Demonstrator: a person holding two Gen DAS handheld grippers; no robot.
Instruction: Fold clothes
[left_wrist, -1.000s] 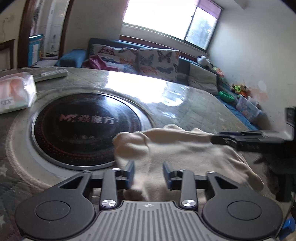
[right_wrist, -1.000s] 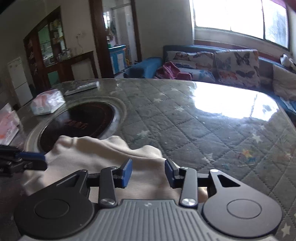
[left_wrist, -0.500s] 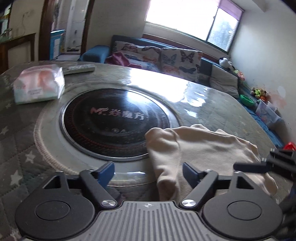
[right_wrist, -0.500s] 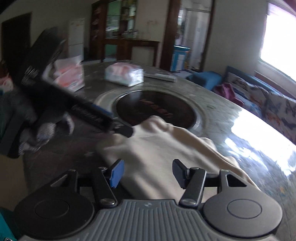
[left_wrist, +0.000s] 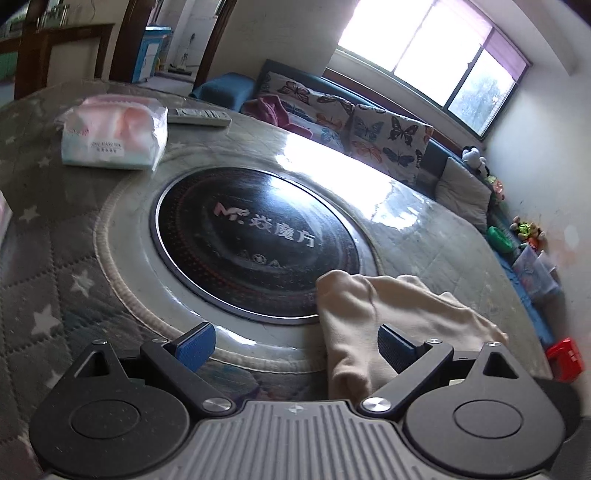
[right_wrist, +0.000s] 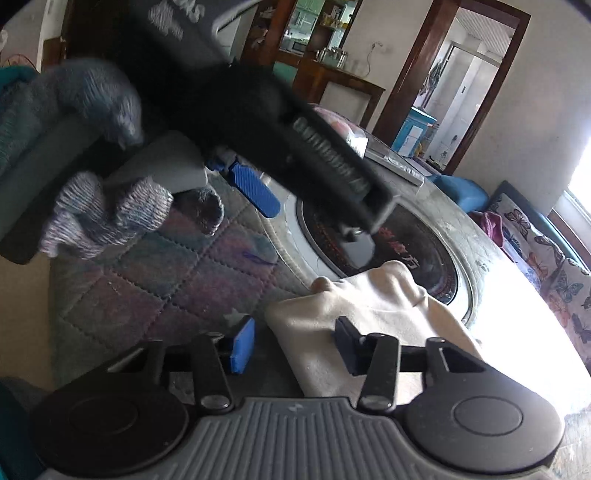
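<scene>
As far as both wrist views show, the cream garment (left_wrist: 388, 314) lies bundled into a compact fold on the quilted table (left_wrist: 55, 266), its far edge overlapping the rim of the black cooktop disc (left_wrist: 255, 240); I judge the folding mostly done, with tidying or a last fold possibly left. Far left sits a tissue pack (left_wrist: 110, 136), a remote (left_wrist: 199, 116) beyond it. My left gripper (left_wrist: 295, 341) is spread wide and grasps nothing; the garment lies toward its right finger, passing just beside that pad. My right gripper (right_wrist: 293, 343) is likewise released, the garment's near corner lying between its fingers, unclamped.
</scene>
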